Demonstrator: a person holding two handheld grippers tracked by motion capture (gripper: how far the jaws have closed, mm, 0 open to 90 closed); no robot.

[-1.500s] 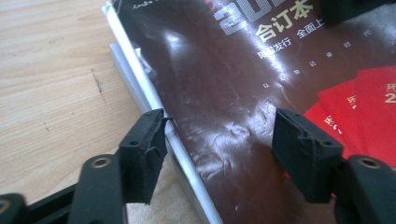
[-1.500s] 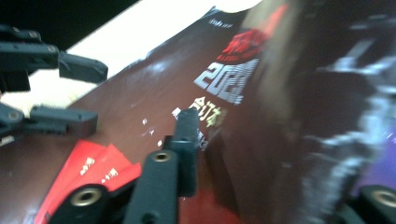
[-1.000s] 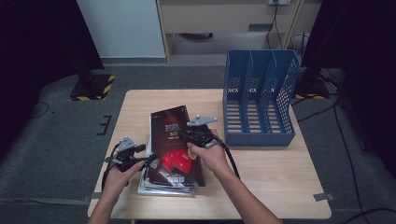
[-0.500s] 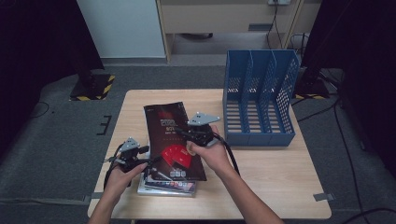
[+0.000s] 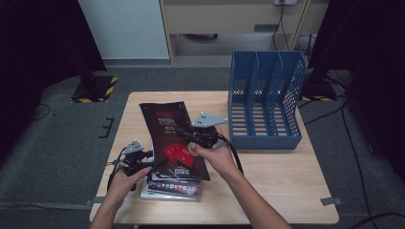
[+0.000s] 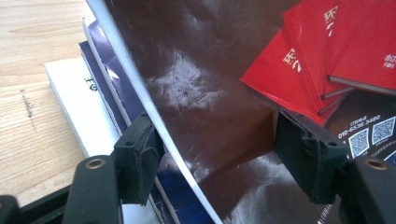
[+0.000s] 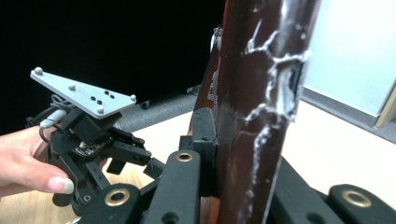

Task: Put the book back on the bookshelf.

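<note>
Right gripper [image 5: 191,138] jaws clamped on dark magazine [image 5: 172,138], long axis running up-away; left gripper [image 5: 154,161] jaws apart, just been closing, straddling its near-left edge w/o pressing.

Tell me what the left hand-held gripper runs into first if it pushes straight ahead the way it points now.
Probably the dark brochure: its white-edged side already sits between the open jaws of the left hand-held gripper, above the stack of booklets. Depth is hard to judge.

Black tools [image 5: 203,138], grey three-cornered plates, bare forearms
</note>
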